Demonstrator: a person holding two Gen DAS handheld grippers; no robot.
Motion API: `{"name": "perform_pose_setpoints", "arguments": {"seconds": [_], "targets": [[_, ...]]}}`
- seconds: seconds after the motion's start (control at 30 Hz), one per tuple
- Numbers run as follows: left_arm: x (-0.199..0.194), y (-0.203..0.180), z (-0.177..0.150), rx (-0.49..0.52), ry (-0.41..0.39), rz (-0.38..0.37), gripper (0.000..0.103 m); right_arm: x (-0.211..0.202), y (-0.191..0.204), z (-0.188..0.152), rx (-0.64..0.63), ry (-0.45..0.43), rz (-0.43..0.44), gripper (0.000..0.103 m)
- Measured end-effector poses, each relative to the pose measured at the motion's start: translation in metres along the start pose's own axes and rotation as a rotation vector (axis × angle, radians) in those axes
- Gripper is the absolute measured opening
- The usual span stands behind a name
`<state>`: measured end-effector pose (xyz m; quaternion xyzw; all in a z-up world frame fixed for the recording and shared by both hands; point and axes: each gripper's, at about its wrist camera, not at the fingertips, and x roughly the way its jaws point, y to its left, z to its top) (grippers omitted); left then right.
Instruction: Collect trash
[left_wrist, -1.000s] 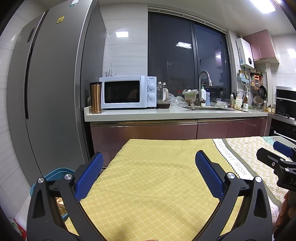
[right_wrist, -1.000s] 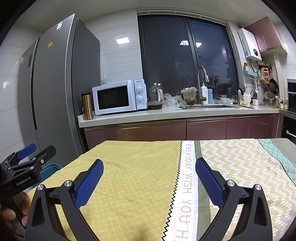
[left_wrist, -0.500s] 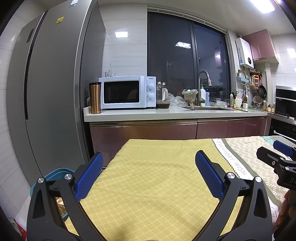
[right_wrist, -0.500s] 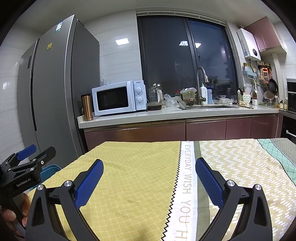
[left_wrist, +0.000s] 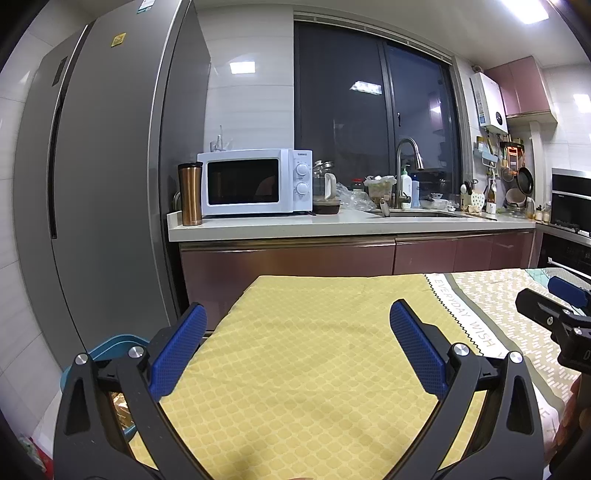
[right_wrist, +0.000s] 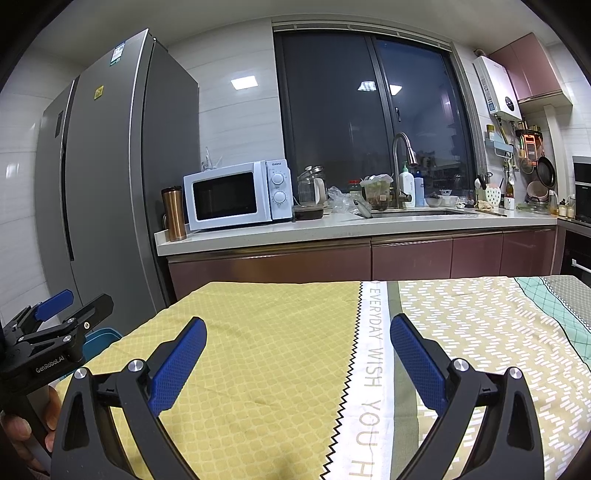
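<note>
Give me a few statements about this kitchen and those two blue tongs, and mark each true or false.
1. Both the left tongs and the right tongs are open and hold nothing. True.
2. A copper travel mug stands beside the microwave, on the fridge side. True.
3. A crumpled paper ball lies on the yellow tablecloth. False: the cloth in view is bare.
4. The microwave door is open. False: it is shut.
5. A blue bin sits beside the table, near the fridge. True.
</note>
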<state>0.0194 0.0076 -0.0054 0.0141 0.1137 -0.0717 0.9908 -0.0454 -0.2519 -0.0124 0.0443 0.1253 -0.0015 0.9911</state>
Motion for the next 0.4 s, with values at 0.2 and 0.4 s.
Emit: {"name": "perform_pose_setpoints", "arguments": {"seconds": [0.2,0.4], "targets": [[0.018,0.000,-0.001,-0.014,0.070,-0.031,0.097,0.002,-0.001,0.000,0.001,0.010,0.000,0.096],[0.063,-0.001,-0.002,-0.019,0.218,-0.060,0.097,0.008,-0.013,0.001,0.018,0.042,-0.009,0.096]]}}
